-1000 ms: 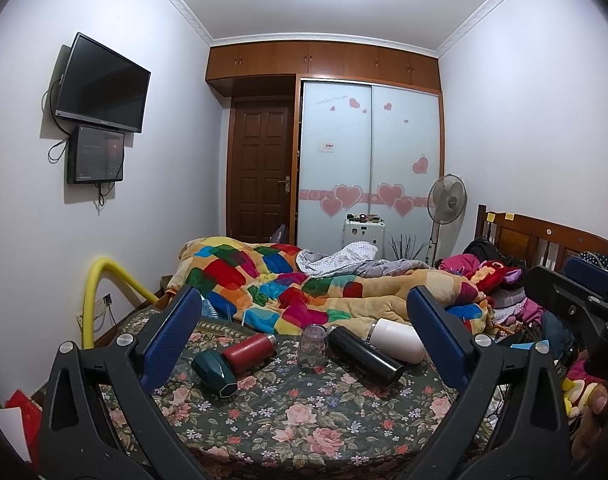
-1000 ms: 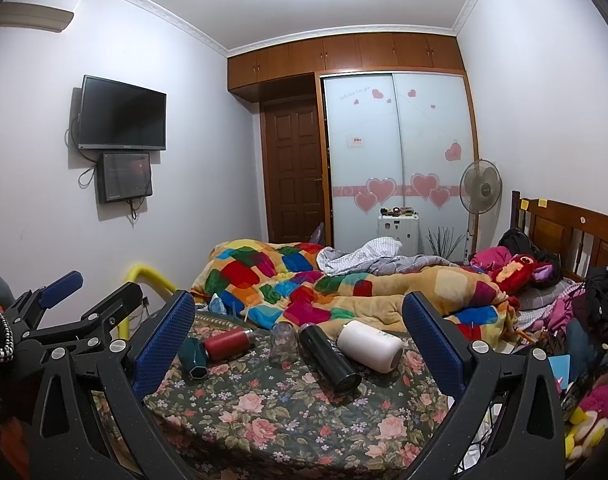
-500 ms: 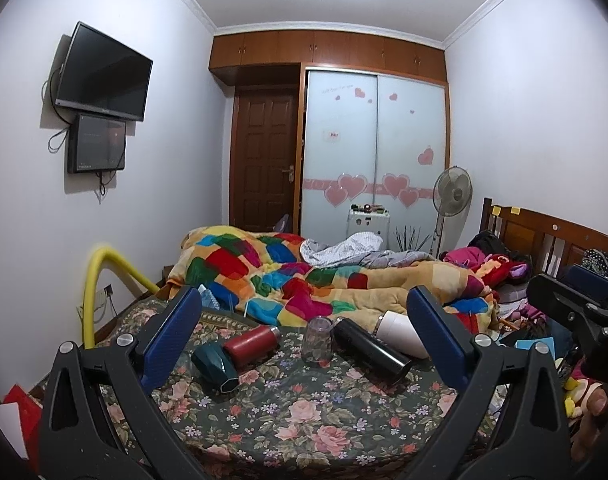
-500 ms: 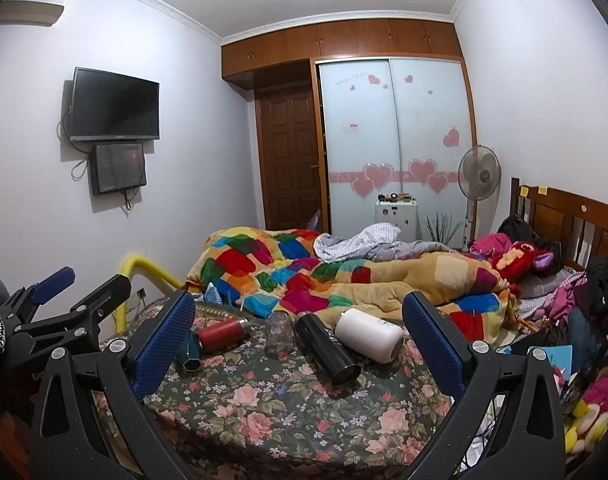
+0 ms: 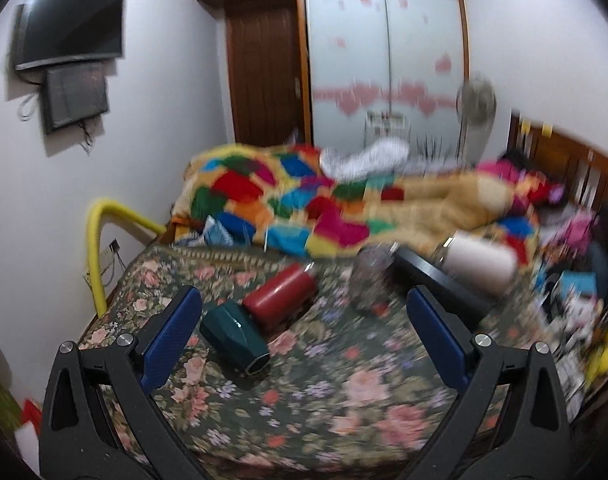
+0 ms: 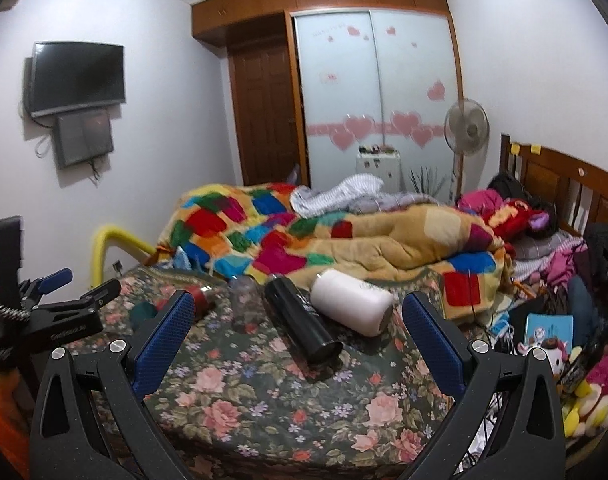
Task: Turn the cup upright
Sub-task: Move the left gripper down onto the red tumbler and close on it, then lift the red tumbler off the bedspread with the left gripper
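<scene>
Left wrist view (blurred). The left gripper [image 5: 304,326] is hanging above the floral-patterned bed cover [image 5: 323,392] with its blue-padded fingers [image 5: 172,336] spread wide and gripping nothing. A dark green faceted cup [image 5: 234,338] is lying on its side just inside the left finger, its mouth turned toward the camera. A red cylindrical bottle [image 5: 280,296] is lying tilted just behind the green cup; whether the two are touching cannot be told. A clear glass tumbler [image 5: 369,280] is standing further back, with a black cylindrical flask [image 5: 431,284] and a white cylindrical flask [image 5: 477,262] lying on their sides to its right. A multicoloured patchwork quilt [image 5: 296,196] is bunching behind them.

Right wrist view. The right gripper [image 6: 298,338] is hovering over the same cover [image 6: 264,396], its fingers [image 6: 162,342] likewise released and wide apart. The black flask [image 6: 302,322] and the white flask [image 6: 349,300] are lying between the fingers, side by side. The clear tumbler [image 6: 244,300] is standing left of them, and the red bottle [image 6: 200,298] and the green cup [image 6: 144,312] are partly hiding behind the left finger. The left gripper's frame [image 6: 60,312] is showing at the left edge.
</scene>
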`<state>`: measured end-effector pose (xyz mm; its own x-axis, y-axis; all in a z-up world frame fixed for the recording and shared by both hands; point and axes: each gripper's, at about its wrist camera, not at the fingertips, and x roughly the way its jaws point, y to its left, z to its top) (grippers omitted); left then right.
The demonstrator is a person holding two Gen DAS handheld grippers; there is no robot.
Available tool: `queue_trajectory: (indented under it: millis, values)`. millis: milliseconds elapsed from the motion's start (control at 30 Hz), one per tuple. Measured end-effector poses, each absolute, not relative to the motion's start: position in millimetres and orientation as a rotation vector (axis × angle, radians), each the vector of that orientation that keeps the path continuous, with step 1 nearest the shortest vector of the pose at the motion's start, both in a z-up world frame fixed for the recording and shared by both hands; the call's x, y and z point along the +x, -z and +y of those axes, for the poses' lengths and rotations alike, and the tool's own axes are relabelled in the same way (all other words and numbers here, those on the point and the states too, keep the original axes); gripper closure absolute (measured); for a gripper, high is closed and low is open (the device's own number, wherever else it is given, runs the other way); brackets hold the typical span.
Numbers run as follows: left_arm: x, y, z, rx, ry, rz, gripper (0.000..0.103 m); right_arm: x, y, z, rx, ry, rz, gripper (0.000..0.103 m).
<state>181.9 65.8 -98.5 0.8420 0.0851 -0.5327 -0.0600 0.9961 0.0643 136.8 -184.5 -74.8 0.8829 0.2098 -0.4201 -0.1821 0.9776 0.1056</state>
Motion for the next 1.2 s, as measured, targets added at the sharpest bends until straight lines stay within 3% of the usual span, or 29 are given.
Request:
queue_trajectory:
  millis: [267, 667, 967, 1200]
  values:
    - [303.4, 176.6, 106.6, 0.109, 0.018, 0.911, 0.001, 178.7, 101.5, -190.9, 0.051, -0.138, 0.548, 0.0]
    - [410.9, 257.2, 132.7, 0.146, 0.14, 1.274, 0.02, 214.1, 129.0, -184.7, 0.046, -0.117, 0.64, 0.0]
    - [421.0, 273.1, 126.0, 0.182, 0.107, 1.309, 0.026, 226.7, 141.4, -180.6, 0.041, -0.119, 0.677, 0.0]
    - [415.3, 258.4, 119.6, 0.117, 0.087, 1.27, 0.038, 222.4, 141.8, -174.4, 0.03, -0.132, 0.678, 0.0]
